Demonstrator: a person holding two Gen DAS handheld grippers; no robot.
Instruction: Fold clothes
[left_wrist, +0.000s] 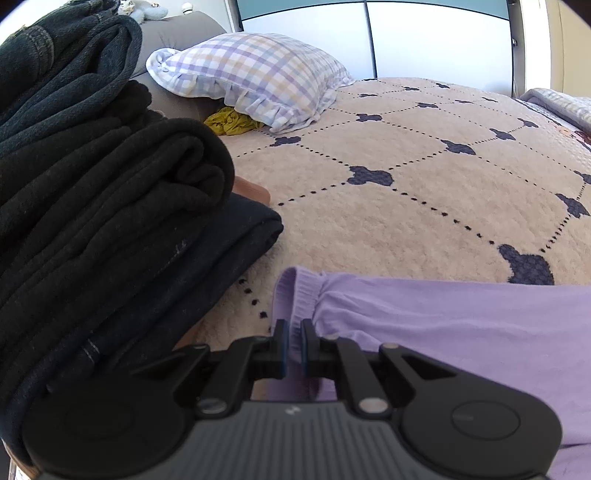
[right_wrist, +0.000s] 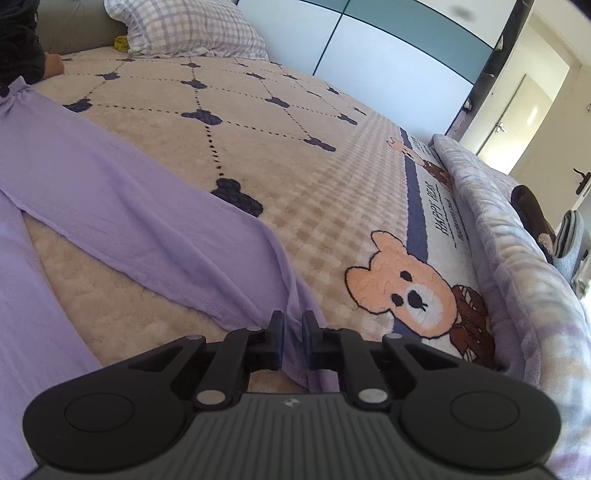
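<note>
Bedroom, daylight; cream fleece blanket (left_wrist: 388, 206) with dark clover marks covers the bed, bear print (right_wrist: 410, 284) along its far edge in the right wrist view. Checked pillow (left_wrist: 255, 77) at the head, a yellow cloth (left_wrist: 231, 122) tucked under its corner. Stack of folded dark clothes (left_wrist: 110, 206) at the left of the left wrist view, reaching just beside the gripper.

Purple garment (left_wrist: 461, 325) lies spread flat on the blanket, near edge of bed. Left gripper (left_wrist: 292, 349): clenched on the ribbed cuff (left_wrist: 295, 295), fabric pinched between the pads. Right gripper (right_wrist: 292, 341): jaws nearly together, a fold of the purple garment's (right_wrist: 129, 206) other end caught between them, pads pressing the cloth. One long purple strip runs diagonally from that grip toward the upper left.
</note>
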